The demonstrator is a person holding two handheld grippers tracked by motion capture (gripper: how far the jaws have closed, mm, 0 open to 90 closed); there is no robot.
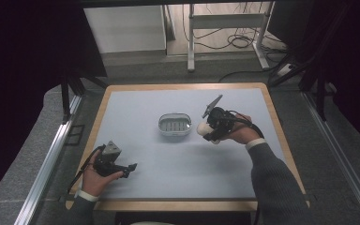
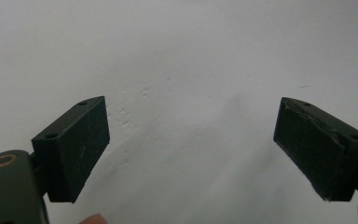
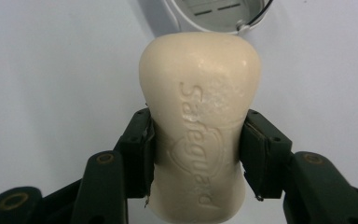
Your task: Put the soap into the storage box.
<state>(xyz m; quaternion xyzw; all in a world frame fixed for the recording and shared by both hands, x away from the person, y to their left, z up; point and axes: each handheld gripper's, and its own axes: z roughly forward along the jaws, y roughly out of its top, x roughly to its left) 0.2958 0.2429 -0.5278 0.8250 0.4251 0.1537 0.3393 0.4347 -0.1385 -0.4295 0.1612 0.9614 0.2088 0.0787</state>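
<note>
Cream oval soap bar (image 3: pixel 199 135) | clamped across its waist in right tongs (image 3: pixel 196 154), long axis running out along the jaws | pointing left toward oval metal soap dish (image 1: pixel 174 124) mid-table, just beside | left tongs (image 2: pixel 191 149) wide, empty, near-left, well apart.

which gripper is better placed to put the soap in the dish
Right. The right gripper is shut on the soap bar and sits just beside the soap dish. The left gripper is open, empty, and far off near the table's front-left edge.
</note>
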